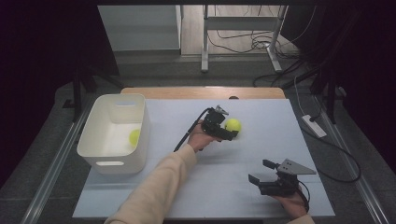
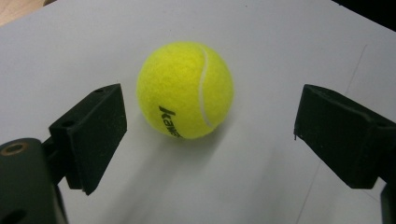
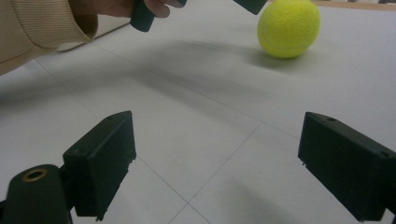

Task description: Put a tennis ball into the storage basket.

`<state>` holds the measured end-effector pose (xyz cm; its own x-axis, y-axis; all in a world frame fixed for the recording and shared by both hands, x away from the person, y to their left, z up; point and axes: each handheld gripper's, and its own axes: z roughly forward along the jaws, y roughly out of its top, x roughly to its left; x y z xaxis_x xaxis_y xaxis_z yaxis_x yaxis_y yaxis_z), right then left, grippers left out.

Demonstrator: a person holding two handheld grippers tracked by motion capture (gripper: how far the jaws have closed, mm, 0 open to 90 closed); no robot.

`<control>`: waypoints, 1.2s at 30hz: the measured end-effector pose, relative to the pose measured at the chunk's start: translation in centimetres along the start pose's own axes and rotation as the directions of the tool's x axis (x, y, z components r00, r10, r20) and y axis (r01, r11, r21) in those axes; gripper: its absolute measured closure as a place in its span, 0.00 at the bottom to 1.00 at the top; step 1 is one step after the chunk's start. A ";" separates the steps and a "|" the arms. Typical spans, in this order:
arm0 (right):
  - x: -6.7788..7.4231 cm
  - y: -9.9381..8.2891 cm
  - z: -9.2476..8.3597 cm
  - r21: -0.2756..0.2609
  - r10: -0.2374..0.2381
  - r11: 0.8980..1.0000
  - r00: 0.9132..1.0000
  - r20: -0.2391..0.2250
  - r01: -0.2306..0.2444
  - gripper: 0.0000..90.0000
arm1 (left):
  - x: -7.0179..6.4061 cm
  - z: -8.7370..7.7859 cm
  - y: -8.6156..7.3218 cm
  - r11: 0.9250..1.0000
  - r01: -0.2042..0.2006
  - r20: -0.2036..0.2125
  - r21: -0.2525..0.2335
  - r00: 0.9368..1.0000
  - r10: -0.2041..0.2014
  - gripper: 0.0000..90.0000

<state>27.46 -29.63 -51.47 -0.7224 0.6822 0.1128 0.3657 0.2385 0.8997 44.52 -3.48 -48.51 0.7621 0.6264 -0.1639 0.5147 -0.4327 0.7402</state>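
Observation:
A yellow tennis ball (image 1: 233,124) lies on the white table sheet (image 1: 261,144) near the middle. My left gripper (image 1: 227,127) reaches in from the ball's left, tilted down towards it. In the left gripper view the ball (image 2: 185,89) sits just beyond and between the wide-apart jaws of this gripper (image 2: 212,126), closer to the left one, and neither pad touches it. My right gripper (image 1: 260,171) rests open near the front right of the table, nothing between its jaws (image 3: 215,158). From there the ball (image 3: 288,28) lies farther off at the upper right.
A white plastic bin (image 1: 108,164) stands at the table's left, with a second tennis ball (image 1: 134,136) inside. A cream sleeve (image 1: 154,186) crosses the front middle. A wooden board (image 1: 201,92) edges the far side; cables and a power strip (image 1: 314,126) lie off the right edge.

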 end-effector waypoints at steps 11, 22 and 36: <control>-0.1 -0.1 -0.1 -0.003 0.005 1.000 1.000 -0.002 -0.005 0.13 | 0.3 1.6 0.4 1.000 0.015 -0.015 0.014 1.000 -0.015 0.11; -0.1 -0.1 -0.1 -0.004 0.005 1.000 1.000 0.001 -0.005 0.13 | 0.6 2.4 0.5 0.999 0.028 -0.023 0.022 0.999 -0.027 0.10; -0.2 -0.1 -0.2 -0.005 0.010 1.000 1.000 -0.001 -0.010 0.13 | 0.7 4.1 0.6 0.998 0.038 -0.039 0.056 0.999 -0.036 0.20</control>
<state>27.48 -29.94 -51.53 -0.7192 0.6840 0.1219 0.3697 0.2282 0.9007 46.94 -5.94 -50.86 0.7270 0.6667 -0.1646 0.5647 -0.4441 0.6957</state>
